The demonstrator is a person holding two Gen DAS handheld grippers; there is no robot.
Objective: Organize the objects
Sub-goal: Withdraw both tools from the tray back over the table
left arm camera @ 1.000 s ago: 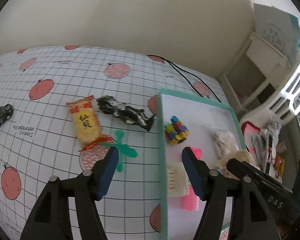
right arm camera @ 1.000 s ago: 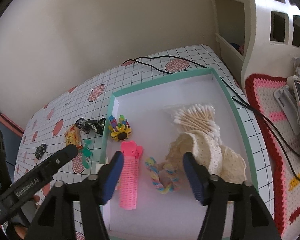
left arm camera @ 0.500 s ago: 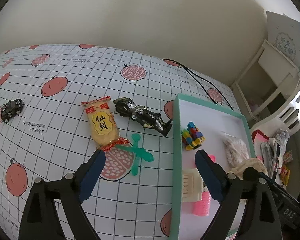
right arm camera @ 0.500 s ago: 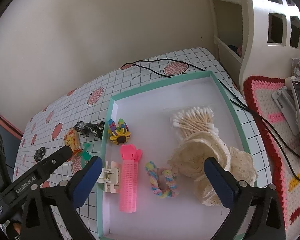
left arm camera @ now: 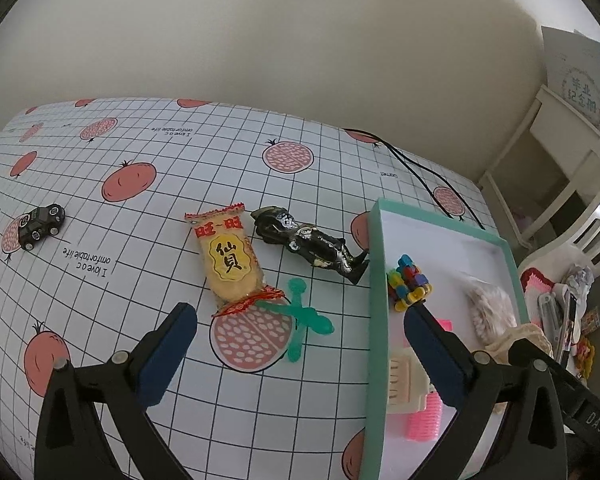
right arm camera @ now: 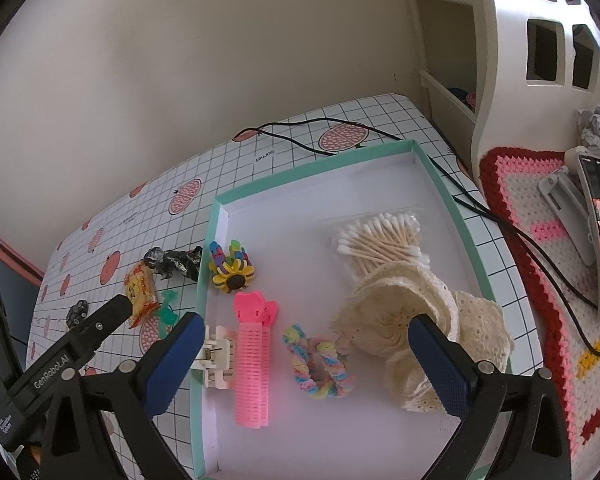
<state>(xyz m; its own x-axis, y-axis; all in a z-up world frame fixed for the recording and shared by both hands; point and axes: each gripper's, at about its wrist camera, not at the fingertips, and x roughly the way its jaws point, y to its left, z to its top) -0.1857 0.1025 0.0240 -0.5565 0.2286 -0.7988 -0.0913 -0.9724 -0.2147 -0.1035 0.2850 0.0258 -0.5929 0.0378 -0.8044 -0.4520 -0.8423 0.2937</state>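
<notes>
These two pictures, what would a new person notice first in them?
Probably the green tray on the right of the table, holding a pink hair roller, cotton swabs and cream lace cloth. Left of it, on the checked tablecloth, lie a yellow snack pack and a black toy figure. Both grippers are open and empty.

Both grippers' fingers (left arm camera: 168,350) (right arm camera: 440,356) wide apart

Soft, even daylight fills both views, brightest at the right edge. Shadows are faint and short. Fisheye distortion bends the worktop (left arm camera: 148,184) grid; dark vignettes ring the corners. Focus is sharp.
</notes>
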